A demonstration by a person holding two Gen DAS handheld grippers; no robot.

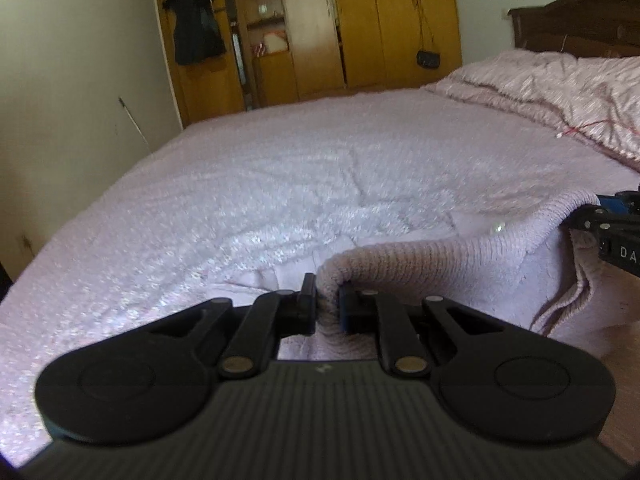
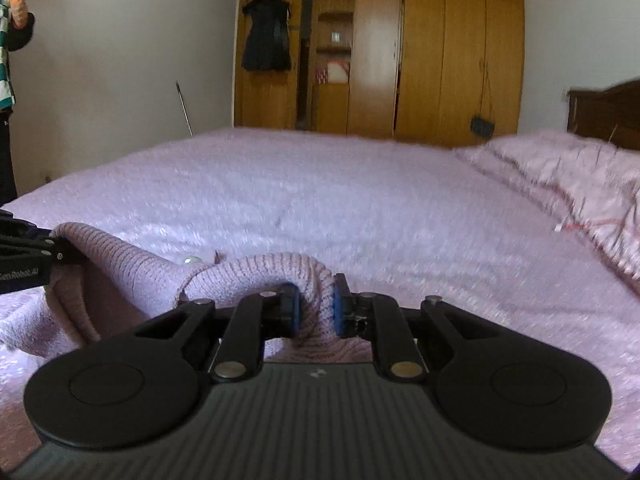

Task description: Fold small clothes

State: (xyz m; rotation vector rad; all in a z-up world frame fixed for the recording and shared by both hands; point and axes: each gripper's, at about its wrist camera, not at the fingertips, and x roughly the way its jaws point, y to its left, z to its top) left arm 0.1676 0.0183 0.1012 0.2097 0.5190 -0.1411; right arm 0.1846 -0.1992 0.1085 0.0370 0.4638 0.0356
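Both the left gripper (image 1: 328,304) and right gripper (image 2: 314,306) pinch their fingers closed on a soft, limp pink ribbed-knit garment (image 2: 256,270), best held at its thick edge above the pink bed (image 1: 280,168).

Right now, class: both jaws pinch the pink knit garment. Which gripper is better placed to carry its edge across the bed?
Probably the left gripper: in its view the pink knit garment trails toward the right gripper, with open bed ahead.

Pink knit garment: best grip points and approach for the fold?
Grip the pink knit garment at its two top corners, coming in level from the near edge of the bed. The left gripper and right gripper each pinch a bunched corner, so the ribbed edge spans between them and the body hangs free.
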